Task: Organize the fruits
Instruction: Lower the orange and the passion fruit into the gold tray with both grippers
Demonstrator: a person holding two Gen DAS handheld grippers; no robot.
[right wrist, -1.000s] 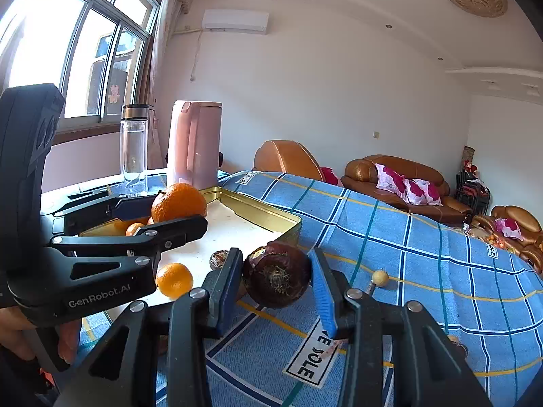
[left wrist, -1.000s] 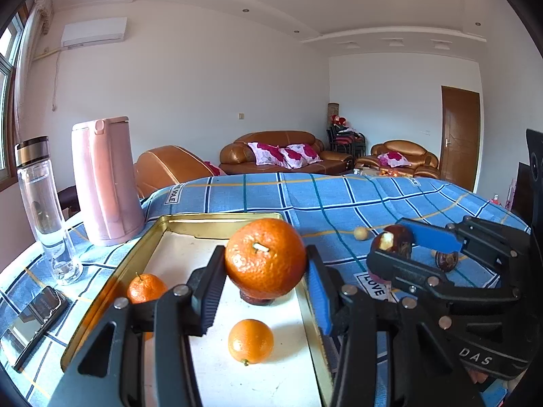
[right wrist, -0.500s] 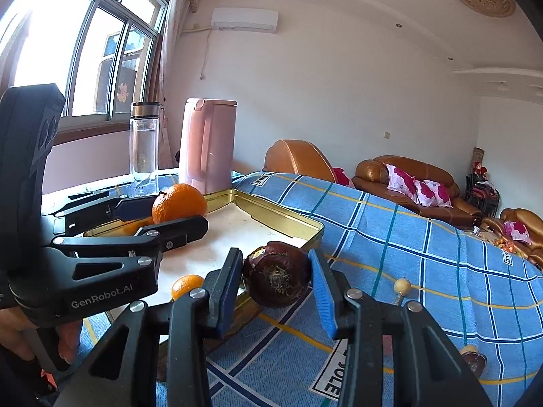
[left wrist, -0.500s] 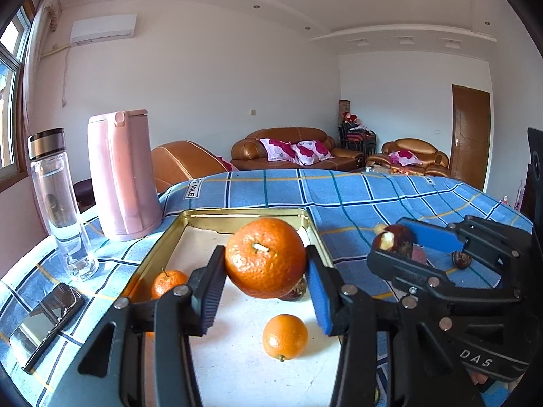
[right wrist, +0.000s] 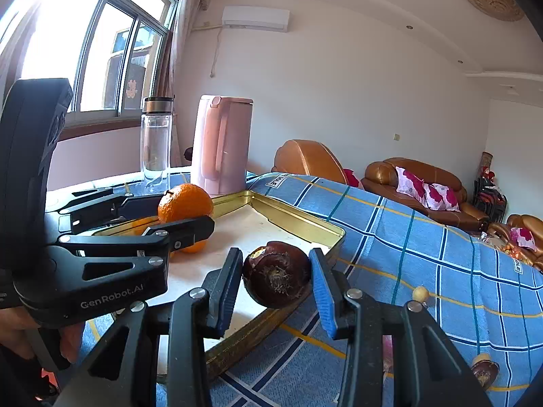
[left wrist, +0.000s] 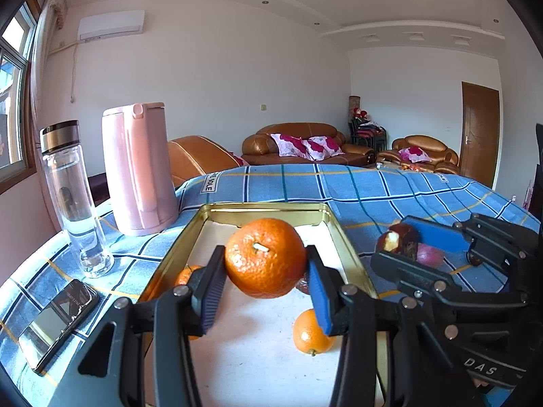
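Observation:
My left gripper is shut on a large orange and holds it above the gold tray. Two small oranges and a dark fruit lie in the tray, partly hidden behind my fingers. My right gripper is shut on a dark brown water chestnut and holds it above the tray's right rim. The left gripper with the orange shows at the left of the right wrist view, and the right gripper shows at the right of the left wrist view.
A pink kettle, a clear bottle and a phone stand left of the tray on the blue checked cloth. A small round pale fruit, a dark chestnut and a purple fruit lie right of the tray.
Both grippers have moved left with their fruit. The orange now hangs further over the tray, and the water chestnut has come from over the cloth to the tray's right rim.

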